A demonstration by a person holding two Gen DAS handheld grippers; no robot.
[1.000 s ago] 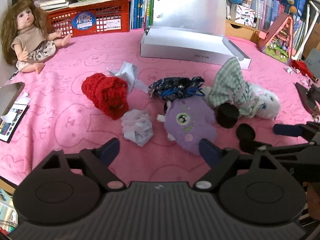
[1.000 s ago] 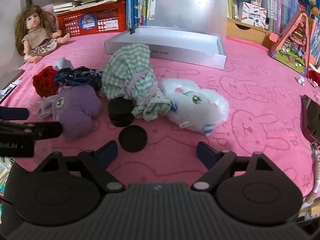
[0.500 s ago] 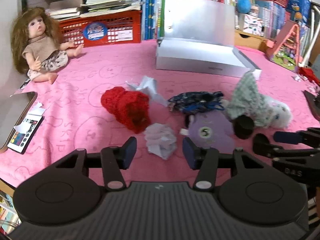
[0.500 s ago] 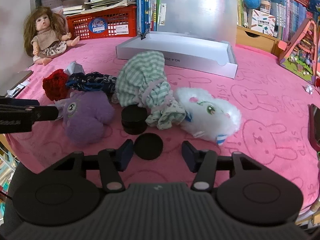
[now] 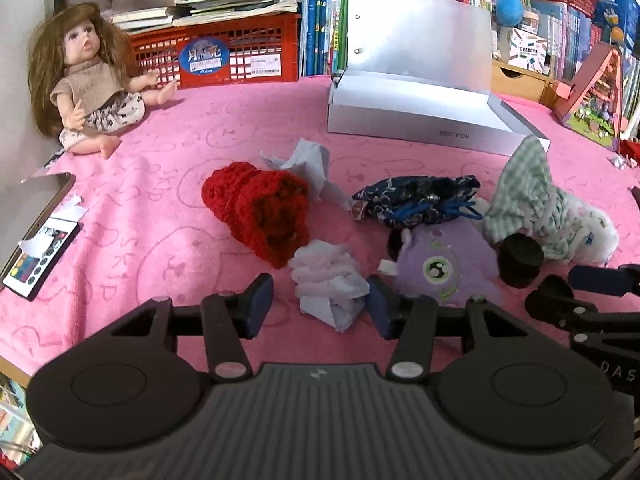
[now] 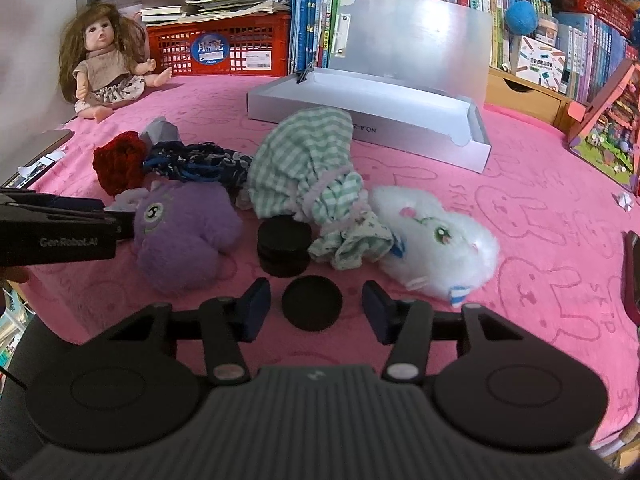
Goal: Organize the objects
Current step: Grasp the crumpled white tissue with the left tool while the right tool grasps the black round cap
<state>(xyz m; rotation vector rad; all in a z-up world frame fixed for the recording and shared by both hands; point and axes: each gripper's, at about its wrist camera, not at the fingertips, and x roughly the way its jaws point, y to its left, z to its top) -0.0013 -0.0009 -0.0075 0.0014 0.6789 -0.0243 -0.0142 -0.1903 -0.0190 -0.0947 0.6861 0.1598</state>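
Right wrist: jaws closing around black disc [image 6: 312, 302], not yet gripping; keep centred, squeeze evenly

Two crumpled white paper wads [image 5: 328, 294] [image 5: 308, 164]; two plush toys, purple [image 6: 180, 232] and white [image 6: 436, 248]; three black round discs [image 6: 312, 302] [image 6: 284, 234] [image 6: 284, 262]; one long-haired doll [image 5: 90, 80].

Both wrist fisheyes look forward and downward along their tongs, close over the pink bunny-print blanket [image 5: 160, 208], sharing the fuzzy purple plush toy [image 5: 444, 264] [image 6: 180, 232] and apparently the same open white cardboard box [image 5: 420, 120] [image 6: 372, 112] beyond.
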